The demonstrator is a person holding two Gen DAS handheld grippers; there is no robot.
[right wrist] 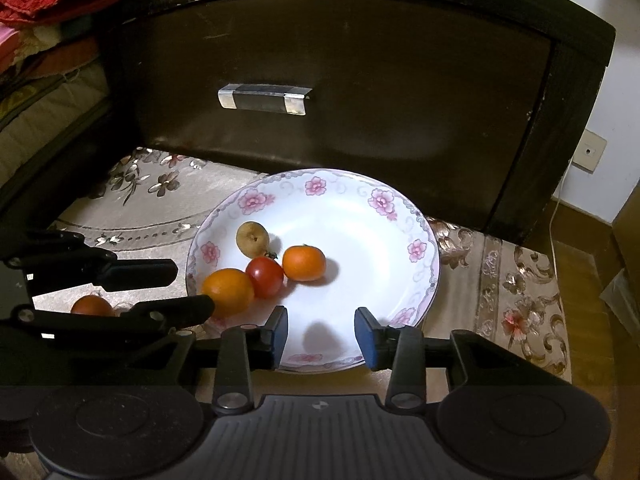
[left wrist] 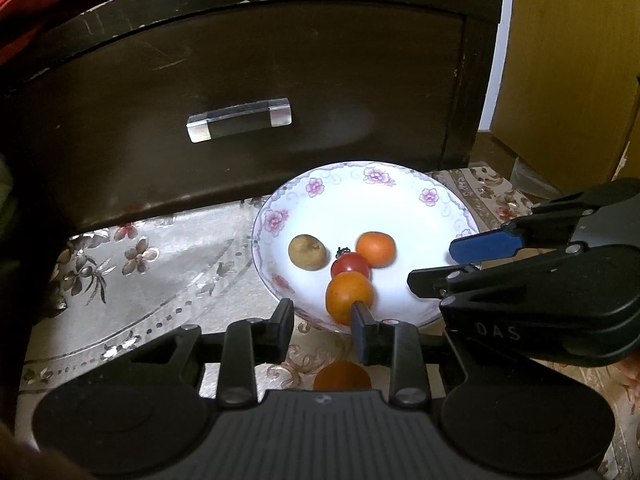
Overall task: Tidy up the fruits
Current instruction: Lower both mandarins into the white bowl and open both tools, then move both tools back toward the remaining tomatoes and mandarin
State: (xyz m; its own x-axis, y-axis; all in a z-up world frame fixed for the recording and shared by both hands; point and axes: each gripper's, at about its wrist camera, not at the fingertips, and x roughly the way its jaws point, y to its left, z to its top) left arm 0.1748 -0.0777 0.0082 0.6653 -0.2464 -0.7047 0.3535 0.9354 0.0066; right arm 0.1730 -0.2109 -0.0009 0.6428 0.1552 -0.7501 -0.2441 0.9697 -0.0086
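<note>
A white plate with pink flowers (left wrist: 360, 208) (right wrist: 360, 220) lies on the floral cloth. In it are a brownish fruit (left wrist: 307, 252) (right wrist: 252, 239), a red tomato (left wrist: 350, 265) (right wrist: 265, 276), a mandarin (left wrist: 375, 249) (right wrist: 304, 263) and an orange (left wrist: 344, 294) (right wrist: 227, 291) by the near left rim. Another orange (left wrist: 342, 376) (right wrist: 92, 306) rests on the cloth under my left gripper (left wrist: 322, 324) (right wrist: 194, 287), behind its fingertips. The left jaws stand apart with nothing between the pads. My right gripper (right wrist: 321, 332) (left wrist: 431, 266) hovers over the plate's near rim, open and empty.
A dark wooden drawer front with a shiny handle (left wrist: 239, 120) (right wrist: 264, 98) rises right behind the plate. Floral tablecloth (left wrist: 140, 260) stretches to the left. Red cloth (left wrist: 48, 0) lies at the upper left, and a yellow cabinet (left wrist: 568, 60) stands at the right.
</note>
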